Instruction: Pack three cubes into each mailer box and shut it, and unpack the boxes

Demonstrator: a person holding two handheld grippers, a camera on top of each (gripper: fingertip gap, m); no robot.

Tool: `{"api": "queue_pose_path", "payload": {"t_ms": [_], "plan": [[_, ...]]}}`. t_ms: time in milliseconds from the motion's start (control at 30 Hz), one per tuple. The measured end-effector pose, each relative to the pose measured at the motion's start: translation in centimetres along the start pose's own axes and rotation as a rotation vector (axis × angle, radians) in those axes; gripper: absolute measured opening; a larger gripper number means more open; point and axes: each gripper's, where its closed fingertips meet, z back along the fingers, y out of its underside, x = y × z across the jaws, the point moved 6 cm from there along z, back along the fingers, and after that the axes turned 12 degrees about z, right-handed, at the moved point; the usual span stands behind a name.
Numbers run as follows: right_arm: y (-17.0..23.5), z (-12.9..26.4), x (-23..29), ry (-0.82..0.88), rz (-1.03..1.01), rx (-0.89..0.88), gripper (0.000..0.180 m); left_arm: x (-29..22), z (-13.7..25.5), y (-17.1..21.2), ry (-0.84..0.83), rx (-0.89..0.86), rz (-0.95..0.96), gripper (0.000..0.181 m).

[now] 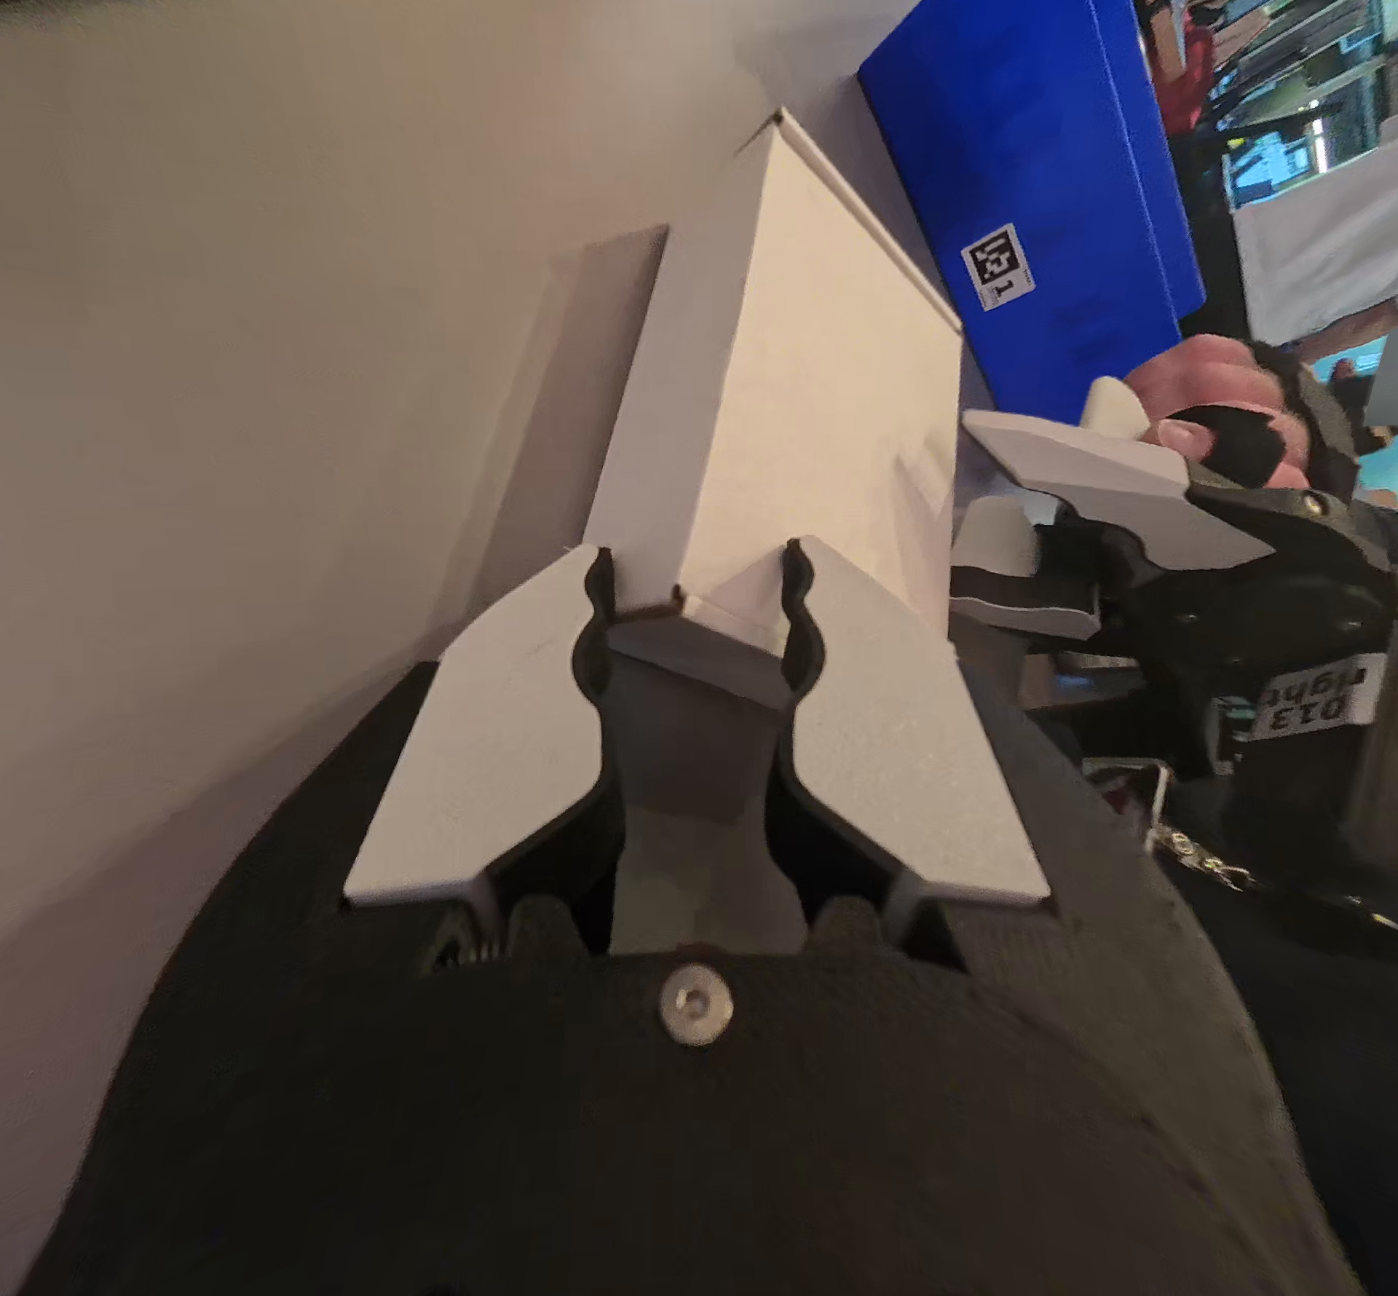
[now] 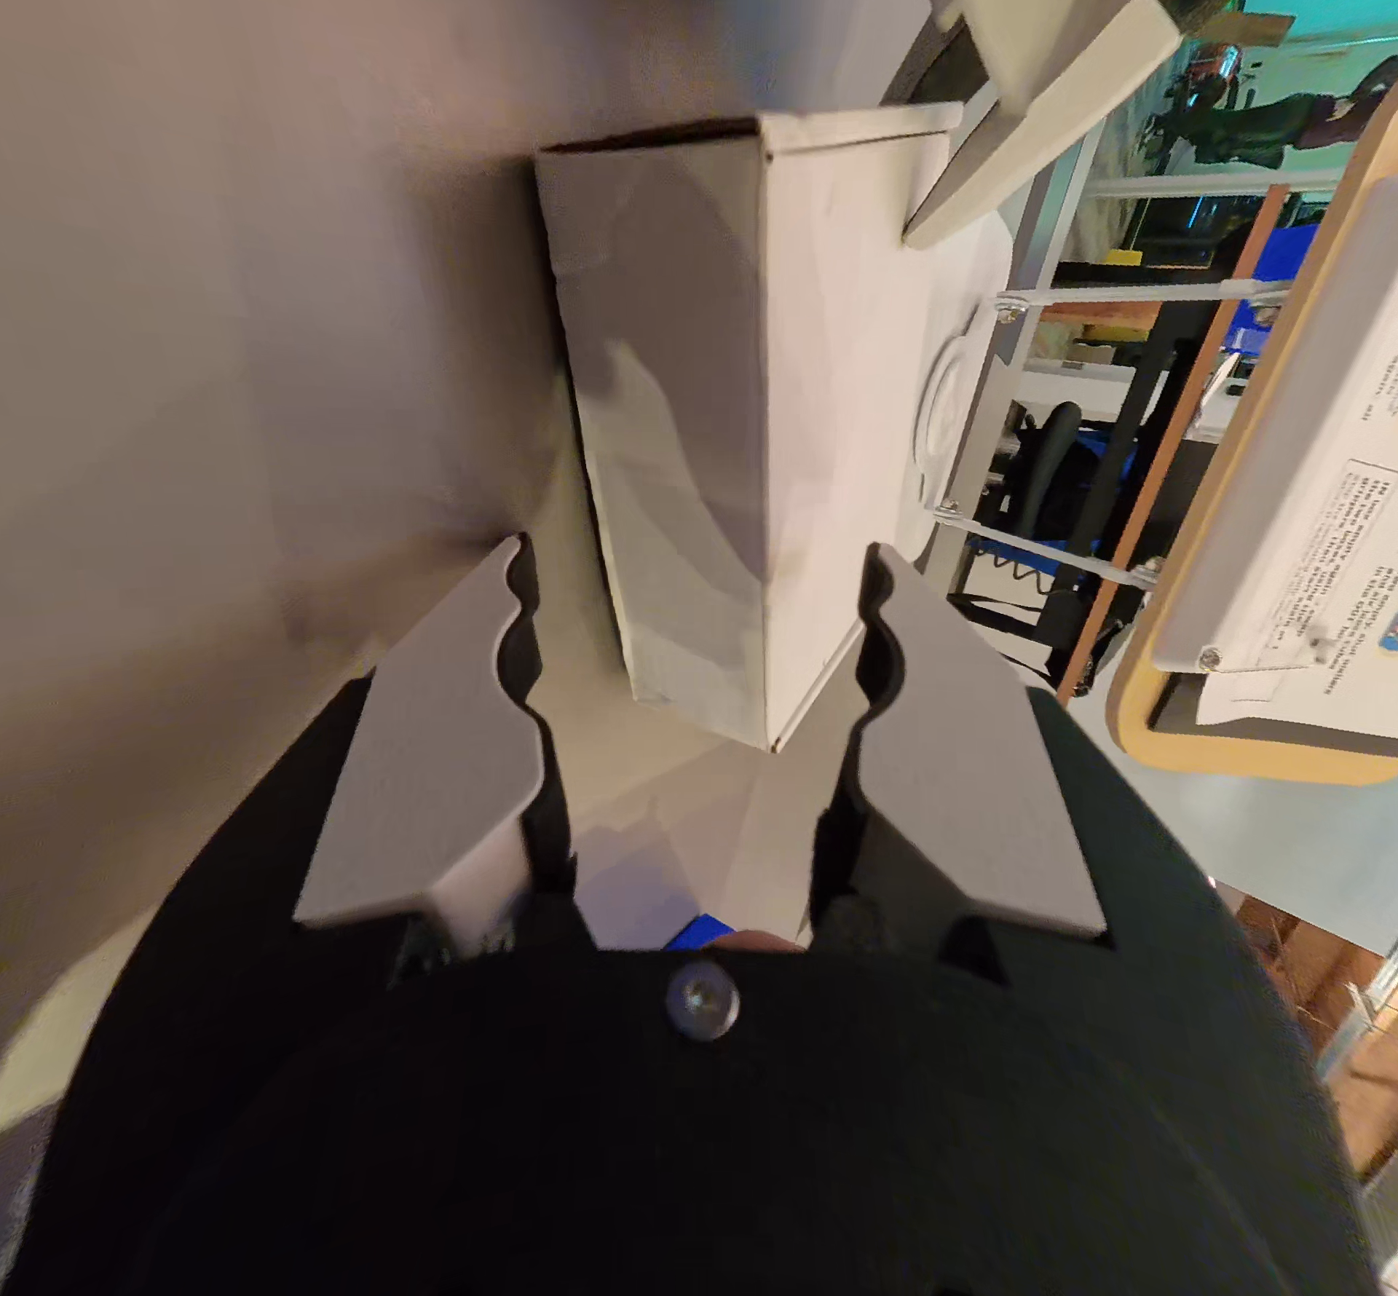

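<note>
Mailer box (image 2: pixel 832 382): white matt cardboard, smooth. Blue box (image 1: pixel 1044 148): smooth, faint sheen, looking like corrugated plastic. Left gripper (image 1: pixel 696 609) fingers (image 1: pixel 499 730) showing matt grey; body looking black, grainy. Table (image 1: pixel 265 352) appearing smooth, matt grey.

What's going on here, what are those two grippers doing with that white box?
A person is working two hand-held grippers around a closed white box on a grey table. The left gripper has its fingers at one corner of the box, seemingly steadying it. The right gripper is open and empty, its fingers just short of the opposite end. A blue box sits right behind. No cubes are visible.
</note>
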Motion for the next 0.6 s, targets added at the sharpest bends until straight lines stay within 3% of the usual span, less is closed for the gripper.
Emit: {"api": "queue_pose_path", "payload": {"t_ms": [67,367,600], "plan": [[0.2,-0.4,-0.3,0.005,0.005,0.011,0.086,0.2,-0.3,-0.4,0.029,0.015,0.027,0.043],[1.3,-2.8,-1.0,0.052,0.059,0.035,0.060,0.9,-0.6,-1.7,0.096,0.102,0.086,0.043],[1.3,-2.3,-2.1,-0.051,-0.001,-0.010,0.056,0.6,0.0,-1.7,0.073,0.011,0.041,0.041]]}}
